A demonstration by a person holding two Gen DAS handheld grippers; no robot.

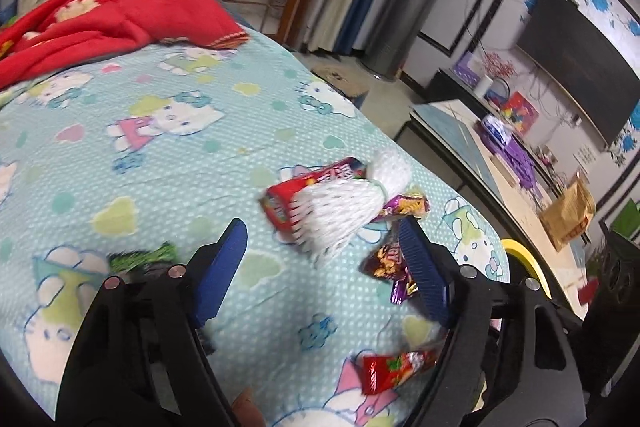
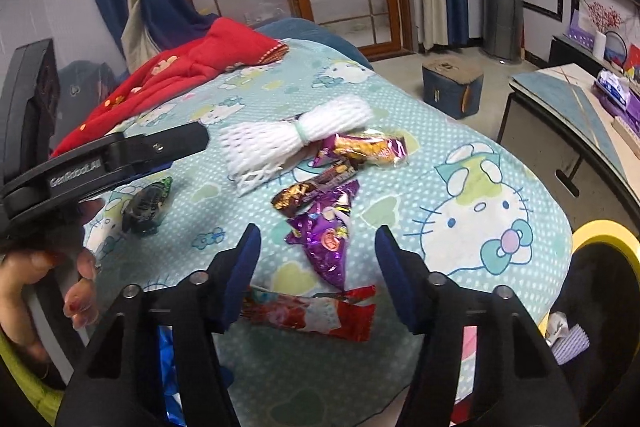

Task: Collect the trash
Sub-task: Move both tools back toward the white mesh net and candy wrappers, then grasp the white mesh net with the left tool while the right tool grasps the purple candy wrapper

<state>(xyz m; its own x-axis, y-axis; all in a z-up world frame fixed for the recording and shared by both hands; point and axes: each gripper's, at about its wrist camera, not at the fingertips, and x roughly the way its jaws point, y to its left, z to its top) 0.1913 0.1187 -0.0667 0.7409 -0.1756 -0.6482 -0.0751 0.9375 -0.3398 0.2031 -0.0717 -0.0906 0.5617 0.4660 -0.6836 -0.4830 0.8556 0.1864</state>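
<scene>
Trash scattered across a light-blue cartoon-print blanket (image 2: 460, 131).

Left gripper (image 1: 322, 259): blue fingers (image 1: 218, 267) spread wide apart, nothing between them, poised above the blanket. Seen also from the right wrist camera at 9 o'clock, as a black body with a hand (image 2: 60, 279) on the grip.

Right gripper (image 2: 318, 267): fingers (image 2: 394, 275) likewise apart, clamped on nothing.

White foam net sleeve (image 2: 296, 137): bunched at the middle, at 12 o'clock of the right gripper. In the left wrist view it overlaps a red candy box (image 1: 280, 199).

Gold-and-purple snack wrapper (image 2: 368, 147): just beside the net, at its 4 o'clock.

Brown wrapper (image 2: 316, 185): touching the purple foil wrapper (image 2: 326, 235), which lies between the right fingertips and slightly beyond them.

Red wrapper (image 2: 320, 313): flat between the right fingers, near their bases.

Dark green-and-black wrapper (image 2: 146, 205): well apart from the rest, at 10 o'clock of the right gripper, below the left gripper's finger.

Red garment (image 2: 192, 67): crumpled at the far end of the blanket, 11 o'clock.

Yellow-rimmed bin (image 2: 600, 239): off the blanket edge at 3 o'clock; contents mostly hidden.
</scene>
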